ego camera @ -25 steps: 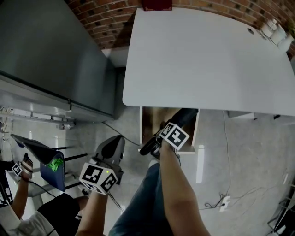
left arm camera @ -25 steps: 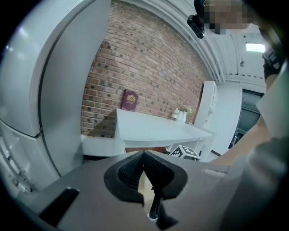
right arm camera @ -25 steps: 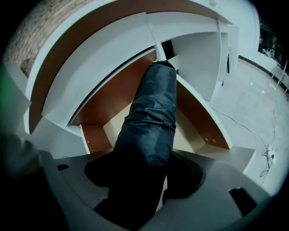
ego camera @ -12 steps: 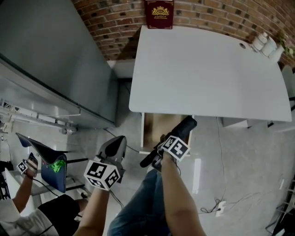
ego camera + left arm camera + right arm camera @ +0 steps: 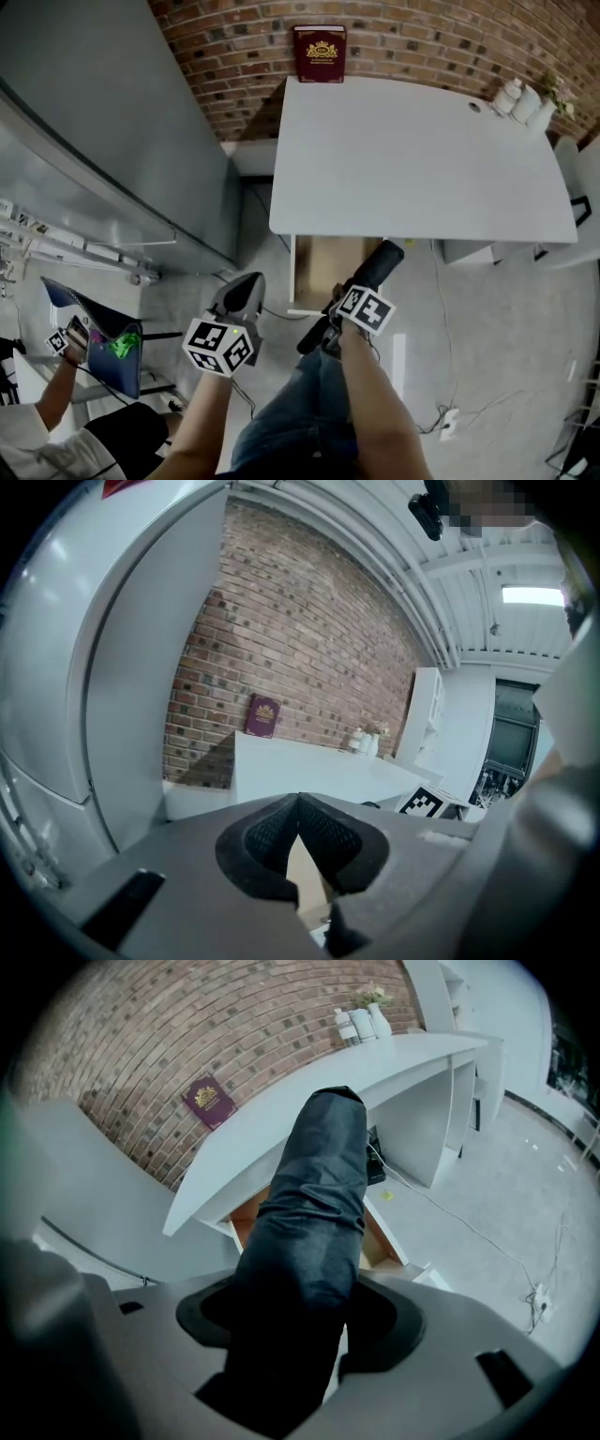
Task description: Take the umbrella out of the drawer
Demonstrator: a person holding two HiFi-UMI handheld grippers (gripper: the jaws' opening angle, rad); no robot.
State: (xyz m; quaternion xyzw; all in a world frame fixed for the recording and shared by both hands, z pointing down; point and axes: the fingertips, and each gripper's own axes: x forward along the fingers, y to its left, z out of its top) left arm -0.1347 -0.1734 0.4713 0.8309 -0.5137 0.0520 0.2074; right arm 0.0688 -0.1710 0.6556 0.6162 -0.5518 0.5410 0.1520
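Observation:
A dark folded umbrella (image 5: 375, 267) is held slanted above the open wooden drawer (image 5: 293, 272) under the white desk. My right gripper (image 5: 343, 302) is shut on the umbrella's lower half. In the right gripper view the umbrella (image 5: 314, 1204) runs up between the jaws of the right gripper (image 5: 300, 1326), its far end over the drawer (image 5: 382, 1239). My left gripper (image 5: 246, 286) hangs to the left of the drawer, apart from the umbrella. In its own view the left gripper (image 5: 298, 803) has its pads meeting at the tips with nothing held.
The white desk (image 5: 412, 159) stands against a brick wall with a red book (image 5: 320, 53) and small bottles (image 5: 522, 98) at the back. A tall grey cabinet (image 5: 84, 122) fills the left. Another person's hand (image 5: 58, 345) shows at lower left. Cables (image 5: 450, 412) lie on the floor.
Both grippers have risen. The umbrella has come up and out from under the desk's front edge, further clear of the drawer.

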